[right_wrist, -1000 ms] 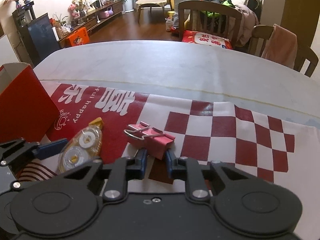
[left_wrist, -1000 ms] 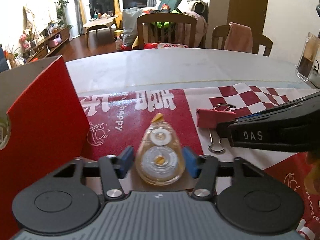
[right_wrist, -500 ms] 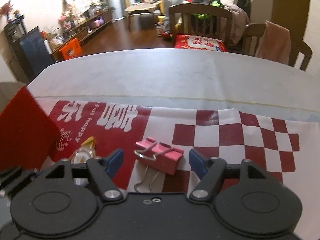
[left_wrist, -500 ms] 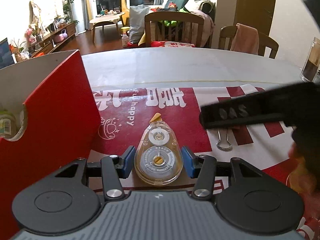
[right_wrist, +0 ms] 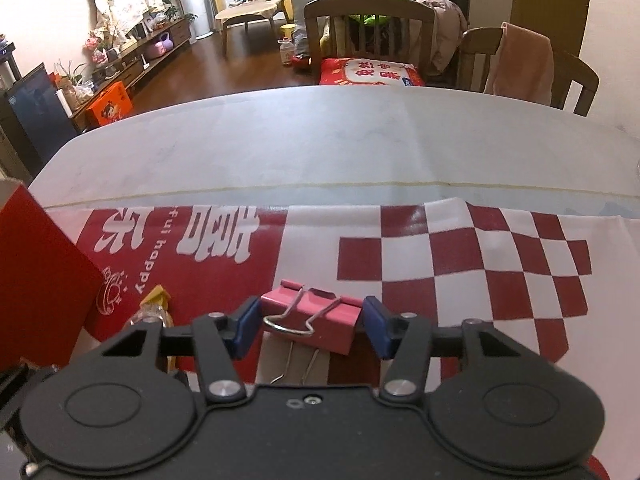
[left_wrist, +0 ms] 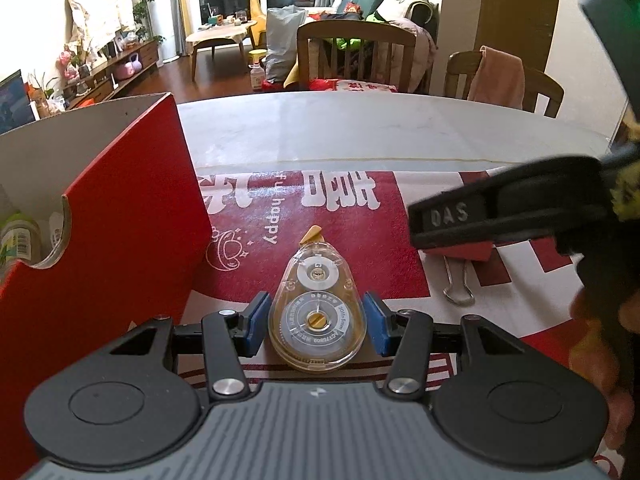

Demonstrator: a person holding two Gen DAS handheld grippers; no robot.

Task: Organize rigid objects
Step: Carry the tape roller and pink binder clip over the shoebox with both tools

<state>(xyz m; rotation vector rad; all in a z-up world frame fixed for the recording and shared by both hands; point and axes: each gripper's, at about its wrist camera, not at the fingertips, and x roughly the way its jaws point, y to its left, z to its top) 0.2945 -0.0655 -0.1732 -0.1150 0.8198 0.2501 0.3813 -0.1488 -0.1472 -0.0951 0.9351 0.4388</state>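
In the left wrist view, our left tongs [left_wrist: 316, 326] clasp one correction tape dispenser [left_wrist: 317, 312] by its hard, slick sides, beside the red box [left_wrist: 120, 240]. In the right wrist view, our right tongs [right_wrist: 306, 326] have just been closing around one stiff, light binder clip [right_wrist: 312, 316] on the surface [right_wrist: 320, 152], pads apparently touching its ends.

Warm indoor light fills both fisheye views, though its source is out of frame. The white table [right_wrist: 320, 148] carries a soft sheen, and the wall [left_wrist: 36, 24] beyond the table's left end is washed out. Straight lines bow toward the dark rounded corners. The right gripper [left_wrist: 500, 216] looks soft and slightly blurred; the table's centre is sharp.
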